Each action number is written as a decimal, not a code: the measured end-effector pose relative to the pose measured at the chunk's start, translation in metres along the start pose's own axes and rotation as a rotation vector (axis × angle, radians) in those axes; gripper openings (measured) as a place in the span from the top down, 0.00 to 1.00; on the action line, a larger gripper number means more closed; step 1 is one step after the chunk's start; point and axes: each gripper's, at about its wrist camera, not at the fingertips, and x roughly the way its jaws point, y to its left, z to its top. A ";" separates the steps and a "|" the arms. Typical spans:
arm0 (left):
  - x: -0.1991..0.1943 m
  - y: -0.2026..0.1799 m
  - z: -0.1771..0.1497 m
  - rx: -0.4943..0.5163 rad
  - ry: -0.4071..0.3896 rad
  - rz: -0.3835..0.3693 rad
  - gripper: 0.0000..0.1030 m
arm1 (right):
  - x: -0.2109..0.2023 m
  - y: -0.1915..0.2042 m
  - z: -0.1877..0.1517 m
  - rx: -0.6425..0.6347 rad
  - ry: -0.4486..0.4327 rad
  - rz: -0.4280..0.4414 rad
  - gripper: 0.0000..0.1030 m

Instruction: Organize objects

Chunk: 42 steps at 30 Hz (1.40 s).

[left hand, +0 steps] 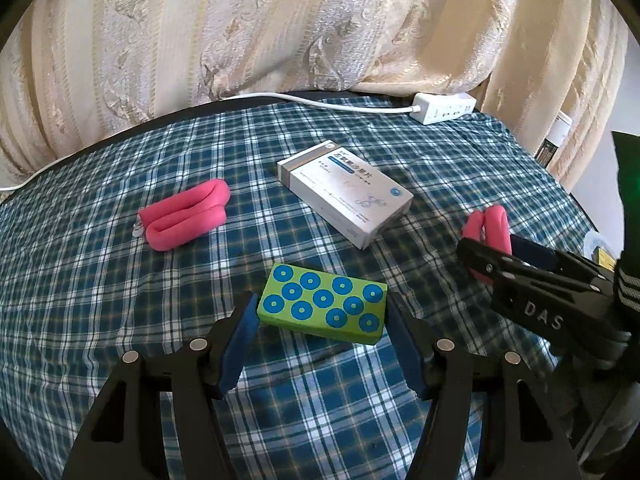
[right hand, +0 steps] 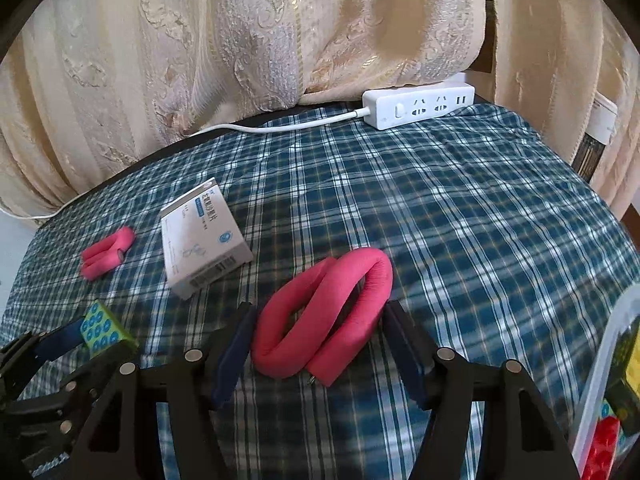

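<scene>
A green box with blue dots (left hand: 324, 305) sits between the blue pads of my left gripper (left hand: 321, 312), which is shut on its two short ends just over the plaid cloth. The right wrist view shows that box (right hand: 105, 331) at the lower left. My right gripper (right hand: 320, 326) is shut on a folded pink foam roll (right hand: 324, 312), a pad pressing on each side. The left wrist view catches that gripper (left hand: 491, 246) at the right with the roll's loop (left hand: 494, 224) sticking out past it. A second pink roll (left hand: 186, 214) lies loose at the left.
A white medicine box (left hand: 346, 194) lies flat mid-table between the two rolls. A white power strip (right hand: 418, 106) and its cable run along the far edge under a cream curtain (right hand: 280, 32). A clear container (right hand: 608, 360) with red and yellow pieces stands at the near right.
</scene>
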 end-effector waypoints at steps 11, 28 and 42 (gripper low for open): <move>-0.006 -0.015 -0.004 0.036 -0.006 -0.022 0.37 | -0.035 -0.004 -0.019 0.003 -0.040 -0.002 0.34; -0.018 -0.035 -0.010 0.088 -0.026 -0.058 0.37 | -0.092 -0.016 -0.040 0.026 -0.124 -0.030 0.34; -0.028 -0.056 -0.016 0.147 -0.046 -0.073 0.37 | -0.139 -0.059 -0.060 0.092 -0.192 -0.112 0.34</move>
